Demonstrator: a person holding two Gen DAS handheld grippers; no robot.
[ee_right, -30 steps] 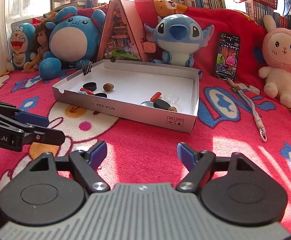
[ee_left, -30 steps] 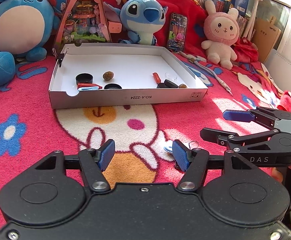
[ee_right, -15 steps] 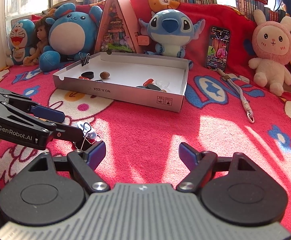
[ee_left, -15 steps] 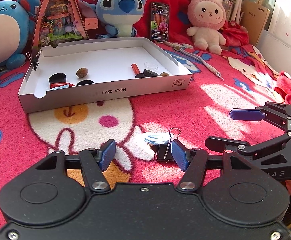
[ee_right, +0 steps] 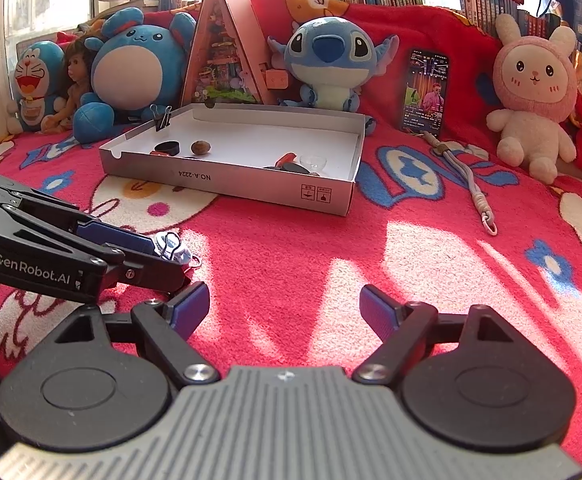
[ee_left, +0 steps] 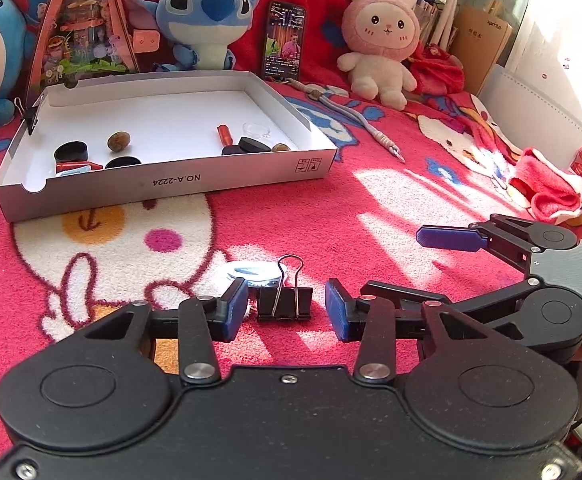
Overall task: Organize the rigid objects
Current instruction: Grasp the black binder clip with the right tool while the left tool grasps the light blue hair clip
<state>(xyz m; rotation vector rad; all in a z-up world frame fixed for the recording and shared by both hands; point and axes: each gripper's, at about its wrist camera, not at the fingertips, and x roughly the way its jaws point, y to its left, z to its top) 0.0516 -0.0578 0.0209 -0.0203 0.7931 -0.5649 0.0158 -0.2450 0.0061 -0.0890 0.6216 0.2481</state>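
A black binder clip (ee_left: 285,303) with wire handles lies on the red blanket between the open fingers of my left gripper (ee_left: 287,314), touching neither pad. A small silvery disc (ee_left: 253,271) lies just beyond it. The clip's handles also show in the right wrist view (ee_right: 169,243) behind the left gripper's fingers (ee_right: 119,236). My right gripper (ee_right: 285,312) is open and empty over bare blanket, to the right of the left one (ee_left: 447,239). The white cardboard box (ee_left: 227,182) further back holds black caps, a nut, a red piece and a clear dish.
Plush toys, a triangular display house (ee_left: 79,28) and a phone (ee_left: 285,40) line the back. A grey lanyard (ee_left: 355,120) lies right of the box. Another binder clip (ee_right: 163,116) grips the box's far left corner. A red cloth (ee_left: 547,192) lies at the right.
My left gripper has moved forward and to the right, so the binder clip now sits between its fingers instead of beside the right one. The right gripper stays open and has backed away a little.
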